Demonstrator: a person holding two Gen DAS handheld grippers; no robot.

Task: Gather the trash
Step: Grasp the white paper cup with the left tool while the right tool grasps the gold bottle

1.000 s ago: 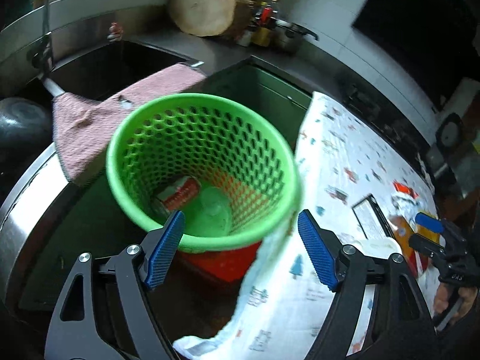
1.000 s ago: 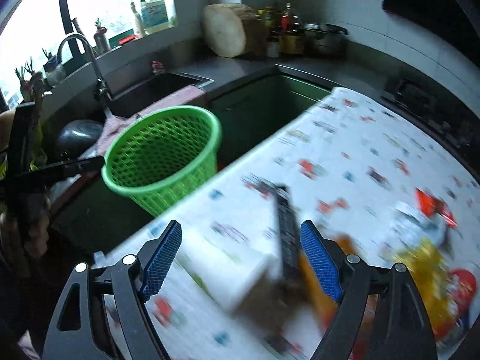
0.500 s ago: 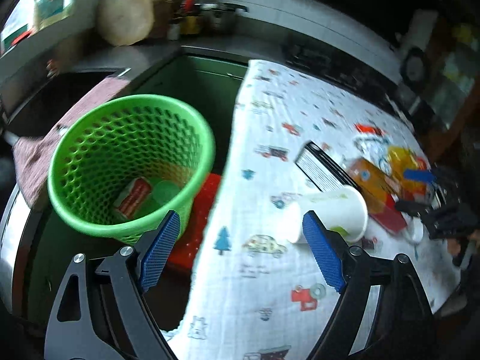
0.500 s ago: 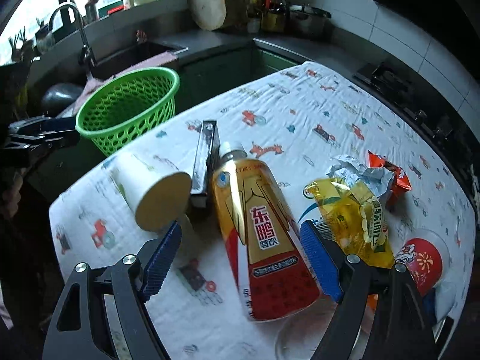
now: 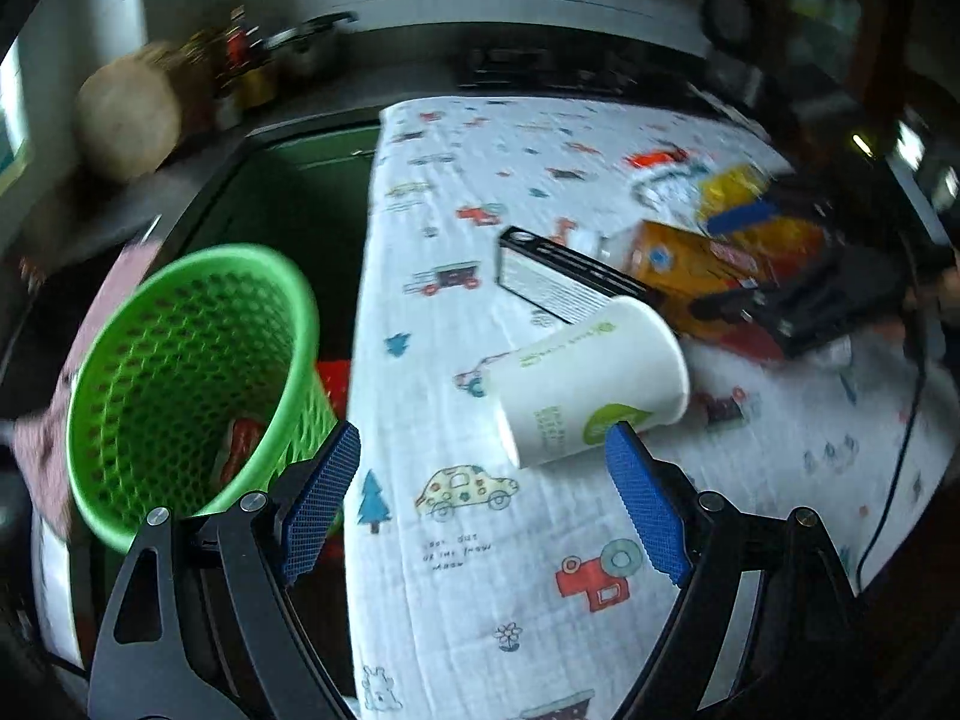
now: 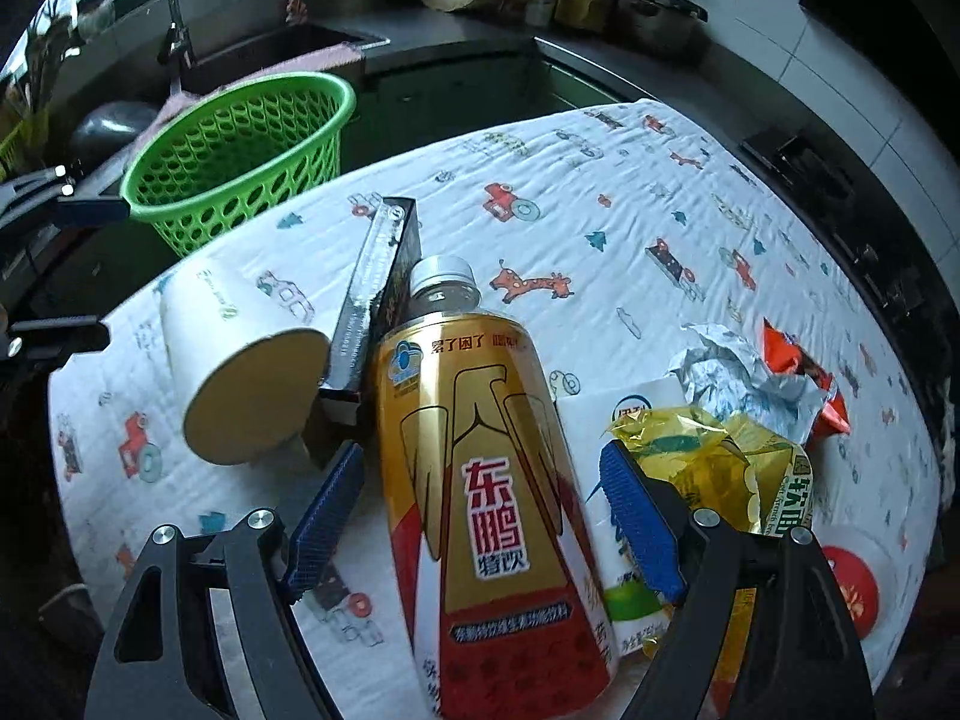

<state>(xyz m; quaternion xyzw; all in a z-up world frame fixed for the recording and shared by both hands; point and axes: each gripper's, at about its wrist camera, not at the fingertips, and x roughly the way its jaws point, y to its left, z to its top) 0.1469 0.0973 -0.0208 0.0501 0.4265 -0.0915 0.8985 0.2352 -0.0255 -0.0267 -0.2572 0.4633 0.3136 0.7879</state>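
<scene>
Gold and red wrap the bottle (image 6: 480, 480), which lies on its side on the desk (image 6: 600, 180) with its silver cap (image 6: 444, 282) pointing far. The right gripper (image 6: 480, 516) is spread wide, its blue pads either side of the bottle's body without pressing on it. Just left of the bottle lies a long black box (image 6: 378, 294), and left of that a white paper cup (image 6: 240, 372) on its side, its brown base turned to the camera. Right of the bottle are a white carton (image 6: 618, 420), a crumpled yellow wrapper (image 6: 720, 468), a silver wrapper (image 6: 738, 378) and a red one (image 6: 798, 366). A green basket (image 6: 240, 150) stands off the desk's far left edge.

In the left wrist view the left gripper (image 5: 480, 510) has just been opening and stands wide, with only the printed cloth (image 5: 480, 570) between its pads. The cup (image 5: 588, 384) lies just beyond its right pad. The basket (image 5: 180, 372) is to the left, with something red (image 5: 240, 450) inside.
</scene>
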